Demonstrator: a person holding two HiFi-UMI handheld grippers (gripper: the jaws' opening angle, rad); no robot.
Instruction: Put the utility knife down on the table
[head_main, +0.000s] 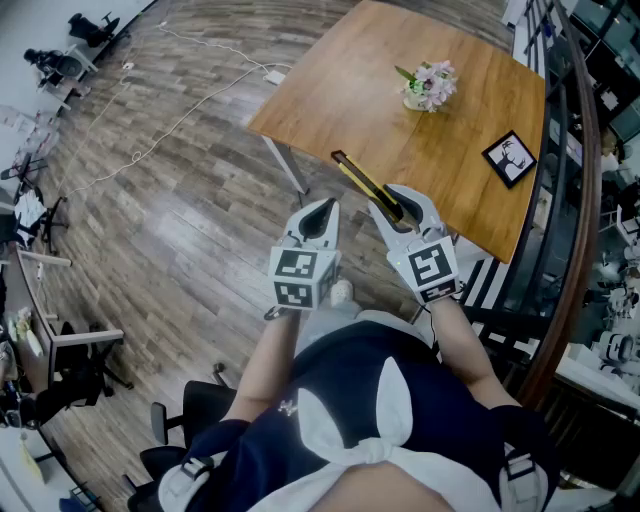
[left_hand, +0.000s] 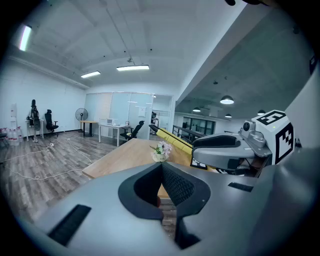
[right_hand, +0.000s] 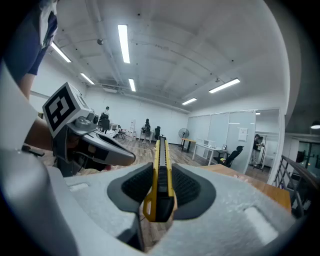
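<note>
- The yellow-and-black utility knife sits between the pads of the right claw, which grips it from both sides. The knife stands on its narrow edge, its length running straight out past the tips.
- In the head view the utility knife sticks forward out of the right claw, held up in the air. Its far end shows against the near edge of the wooden surface.
- The left claw has its tips pressed together with nothing between them. It hangs just beside the right one, over the wood-plank floor.
- Further across the surface stands a small bunch of flowers. A black-framed picture lies toward the right edge, well apart from the knife.
</note>
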